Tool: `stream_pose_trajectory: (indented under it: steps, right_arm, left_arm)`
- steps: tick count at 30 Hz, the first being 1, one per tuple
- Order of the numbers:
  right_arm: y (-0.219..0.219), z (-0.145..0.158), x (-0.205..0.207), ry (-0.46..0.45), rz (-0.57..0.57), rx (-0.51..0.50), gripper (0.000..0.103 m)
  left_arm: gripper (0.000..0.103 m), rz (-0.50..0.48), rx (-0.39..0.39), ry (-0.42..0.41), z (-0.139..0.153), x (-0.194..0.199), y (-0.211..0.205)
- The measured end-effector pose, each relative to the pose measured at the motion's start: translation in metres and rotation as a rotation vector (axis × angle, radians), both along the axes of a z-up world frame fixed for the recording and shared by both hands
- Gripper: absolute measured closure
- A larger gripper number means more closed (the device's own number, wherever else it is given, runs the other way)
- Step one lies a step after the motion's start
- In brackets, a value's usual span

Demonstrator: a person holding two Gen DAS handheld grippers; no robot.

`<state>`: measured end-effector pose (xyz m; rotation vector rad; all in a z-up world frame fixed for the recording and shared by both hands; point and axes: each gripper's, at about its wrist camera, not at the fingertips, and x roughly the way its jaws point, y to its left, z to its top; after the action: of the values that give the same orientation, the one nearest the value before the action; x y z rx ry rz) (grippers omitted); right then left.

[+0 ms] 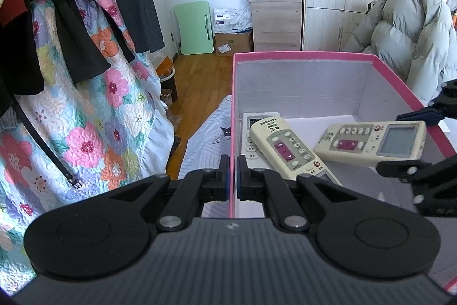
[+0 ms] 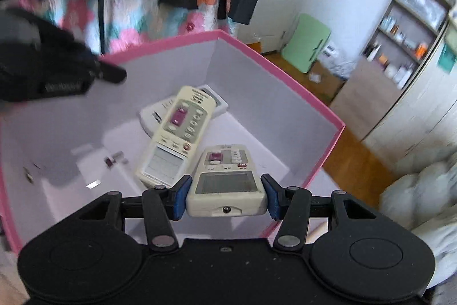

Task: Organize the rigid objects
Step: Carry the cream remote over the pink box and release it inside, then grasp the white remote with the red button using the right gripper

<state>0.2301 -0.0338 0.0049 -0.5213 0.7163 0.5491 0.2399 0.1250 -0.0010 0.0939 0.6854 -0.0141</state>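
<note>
The right gripper [image 2: 226, 197] has its jaws clamped on the screen end of a cream remote [image 2: 225, 179], one blue pad on each long edge, holding it above the floor of the pink box [image 2: 288, 82]; its long axis runs straight away from the jaws, button end pointing into the box. Its labels are too small to read. Two more remotes [image 2: 177, 133] lie crossed on the box floor. The left gripper [image 1: 233, 176] pinches the box's near wall, jaws closed on it.
</note>
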Motion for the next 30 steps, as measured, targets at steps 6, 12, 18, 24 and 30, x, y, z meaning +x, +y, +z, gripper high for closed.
stream_pose_trajectory:
  steps: [6, 12, 18, 24, 30]
  right_arm:
    - [0.012, -0.009, 0.022, 0.027, -0.013, 0.001, 0.046]
    - [-0.015, 0.006, 0.026, 0.049, -0.063, 0.171, 0.039]
    - [-0.069, 0.031, -0.007, -0.024, -0.118, 0.382, 0.037]
    - [-0.119, 0.022, -0.044, 0.015, -0.165, 0.35, 0.038]
    - [-0.151, -0.013, -0.066, 0.148, -0.247, 0.328, 0.038]
  left_arm:
    - [0.1, 0.002, 0.003, 0.0, 0.0, -0.001, 0.0]
    - [0.1, 0.002, 0.02, 0.0, 0.0, -0.002, -0.003]
    - [0.1, 0.002, 0.021, 0.004, 0.0, -0.001, 0.0]
    - [0.1, 0.001, 0.021, 0.004, 0.0, 0.0, -0.001]
    - [0.099, -0.001, 0.036, 0.004, 0.0, 0.002, -0.004]
